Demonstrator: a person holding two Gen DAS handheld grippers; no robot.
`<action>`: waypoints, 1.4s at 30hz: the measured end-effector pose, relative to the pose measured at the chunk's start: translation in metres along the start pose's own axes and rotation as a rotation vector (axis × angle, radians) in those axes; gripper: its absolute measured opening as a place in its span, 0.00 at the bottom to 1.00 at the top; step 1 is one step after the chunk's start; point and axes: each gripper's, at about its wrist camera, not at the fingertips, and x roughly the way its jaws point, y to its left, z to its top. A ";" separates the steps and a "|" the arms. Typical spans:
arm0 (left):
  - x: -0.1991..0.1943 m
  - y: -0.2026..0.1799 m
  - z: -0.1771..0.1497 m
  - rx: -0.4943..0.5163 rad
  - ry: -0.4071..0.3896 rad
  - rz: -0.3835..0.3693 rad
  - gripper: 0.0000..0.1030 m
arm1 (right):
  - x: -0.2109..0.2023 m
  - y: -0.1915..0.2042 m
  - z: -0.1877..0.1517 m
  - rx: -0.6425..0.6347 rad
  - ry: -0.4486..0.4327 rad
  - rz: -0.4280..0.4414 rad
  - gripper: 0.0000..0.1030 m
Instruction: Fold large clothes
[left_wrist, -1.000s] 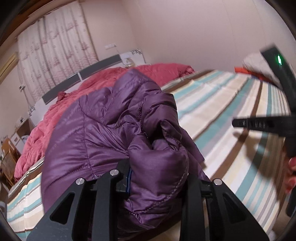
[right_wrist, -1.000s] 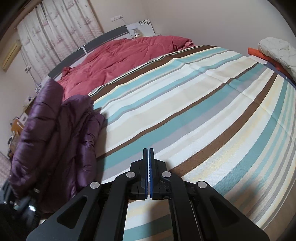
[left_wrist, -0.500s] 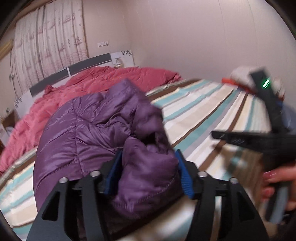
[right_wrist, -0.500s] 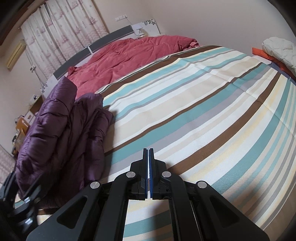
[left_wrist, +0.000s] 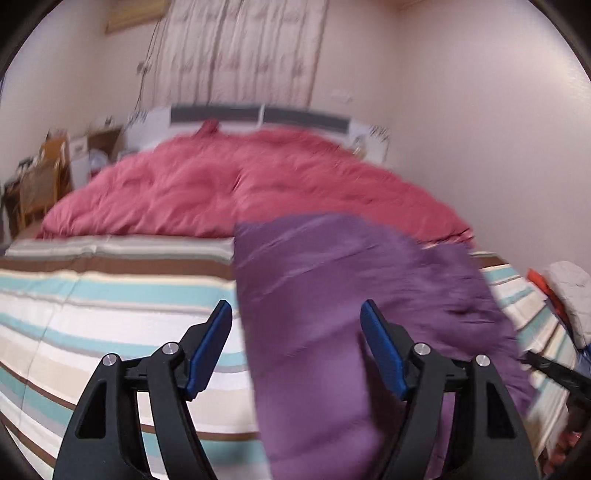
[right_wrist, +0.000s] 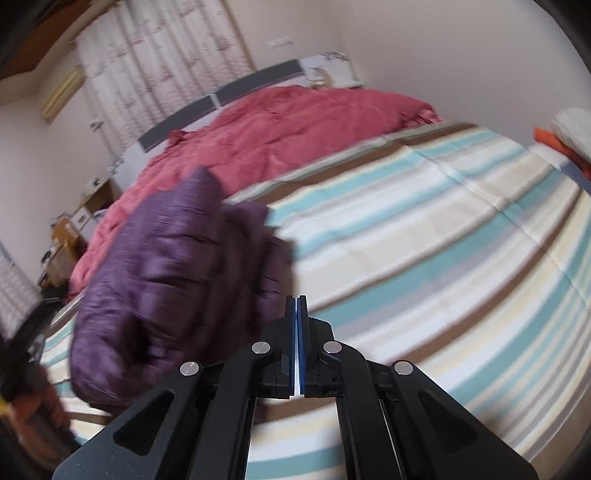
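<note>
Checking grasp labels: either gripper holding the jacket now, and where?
Nothing held. Left gripper open, purple jacket loose on the striped bedspread. Right gripper shut, empty.

Soft, even indoor light with a pinkish cast fills both views; no glare or hard shadows show; motion blur smears the purple jacket (left_wrist: 351, 295) and the curtains (right_wrist: 166, 62); the black tool arms stay sharp; fisheye curvature bends the striped bed (right_wrist: 443, 240); dark vignettes ring the corners.
</note>
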 end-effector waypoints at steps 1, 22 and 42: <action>0.011 0.002 -0.002 -0.004 0.035 -0.014 0.60 | -0.001 0.011 0.005 -0.023 -0.007 0.019 0.00; 0.047 -0.068 -0.011 0.237 0.147 -0.027 0.60 | 0.119 0.077 0.030 -0.205 0.154 -0.049 0.00; 0.044 -0.061 0.005 0.109 0.135 -0.022 0.67 | 0.138 0.064 0.015 -0.193 0.096 -0.023 0.00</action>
